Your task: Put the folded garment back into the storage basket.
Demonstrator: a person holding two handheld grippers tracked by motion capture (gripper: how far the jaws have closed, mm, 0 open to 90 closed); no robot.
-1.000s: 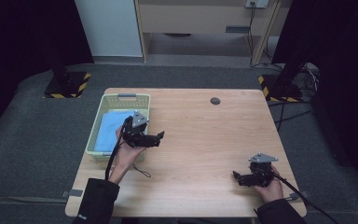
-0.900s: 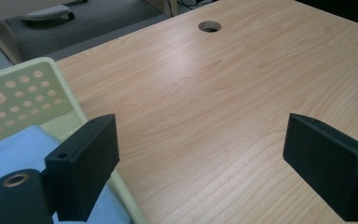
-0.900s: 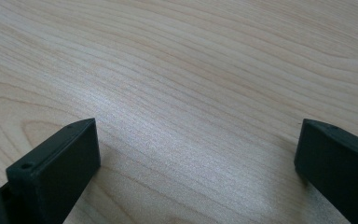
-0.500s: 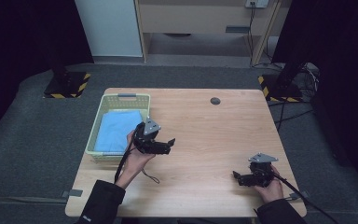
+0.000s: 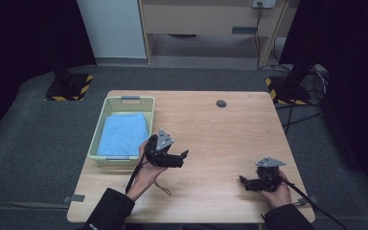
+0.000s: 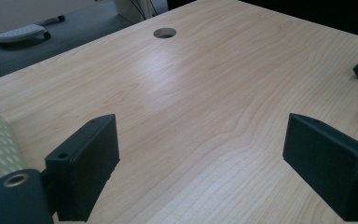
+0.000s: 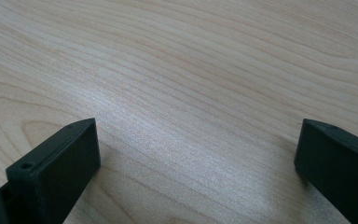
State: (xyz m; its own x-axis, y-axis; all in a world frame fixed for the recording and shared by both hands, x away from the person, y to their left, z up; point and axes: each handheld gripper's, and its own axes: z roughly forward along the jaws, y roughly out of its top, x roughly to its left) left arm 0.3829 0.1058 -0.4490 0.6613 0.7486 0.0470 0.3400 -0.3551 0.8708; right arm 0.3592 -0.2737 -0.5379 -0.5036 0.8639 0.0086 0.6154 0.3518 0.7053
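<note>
- While spread wide and empty, the left gripper (image 5: pixel 184 155) hovers just beside the basket (image 5: pixel 100 129), which holds a blue cloth (image 5: pixel 122 134) at the table's (image 5: pixel 220 139) left edge.
- Right gripper (image 5: pixel 242 181), parted too, sits near the front right corner.

Black tools (image 5: pixel 182 155) with grey three-cornered plates, trailing cables, dark sleeves.

On the table (image 5: pixel 211 134), a basket (image 5: pixel 100 139) sits at the left side, with a folded cloth (image 5: pixel 122 134) lying in it. The left gripper (image 5: pixel 182 155) is just right of the basket's near right corner, over the table's middle. The right gripper (image 5: pixel 243 180) is at the near right, well apart from the left one. A round hole (image 5: pixel 221 103) lies in the tabletop at the far side, right of the basket.
</note>
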